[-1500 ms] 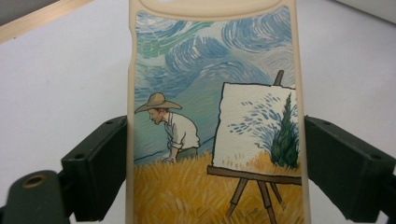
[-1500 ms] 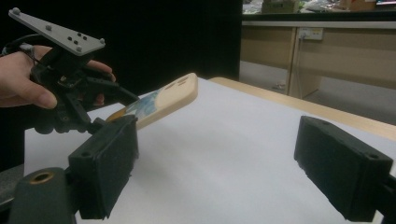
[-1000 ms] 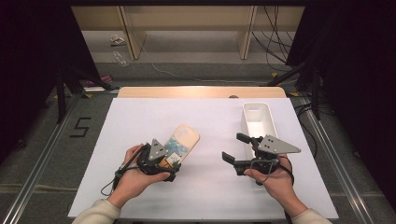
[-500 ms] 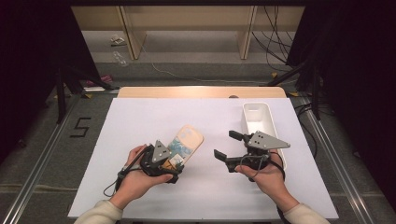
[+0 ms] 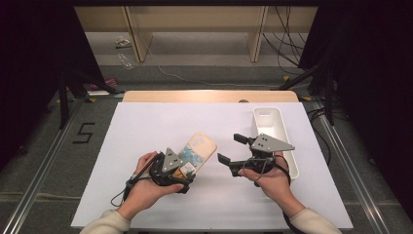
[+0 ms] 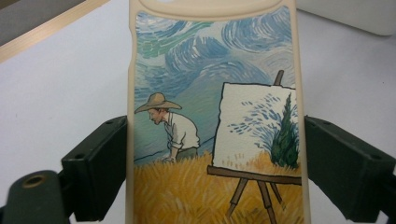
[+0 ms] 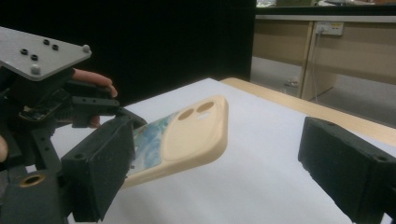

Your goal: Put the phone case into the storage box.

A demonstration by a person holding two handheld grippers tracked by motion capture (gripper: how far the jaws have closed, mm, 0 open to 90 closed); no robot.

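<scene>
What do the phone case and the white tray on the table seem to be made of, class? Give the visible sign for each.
Phone case: probably soft silicone or rubbery plastic, matte cream, going by its rounded, dull edges; its back carries a glossy-looking printed painting. The left gripper clamps its sides.

White tray: likely moulded plastic, judging by its smooth, thin, uniform walls with rounded corners, though the finish is hard to tell.

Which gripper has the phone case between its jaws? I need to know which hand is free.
The left gripper holds the phone case by its edges. The right gripper is open, with nothing between its jaws.
</scene>
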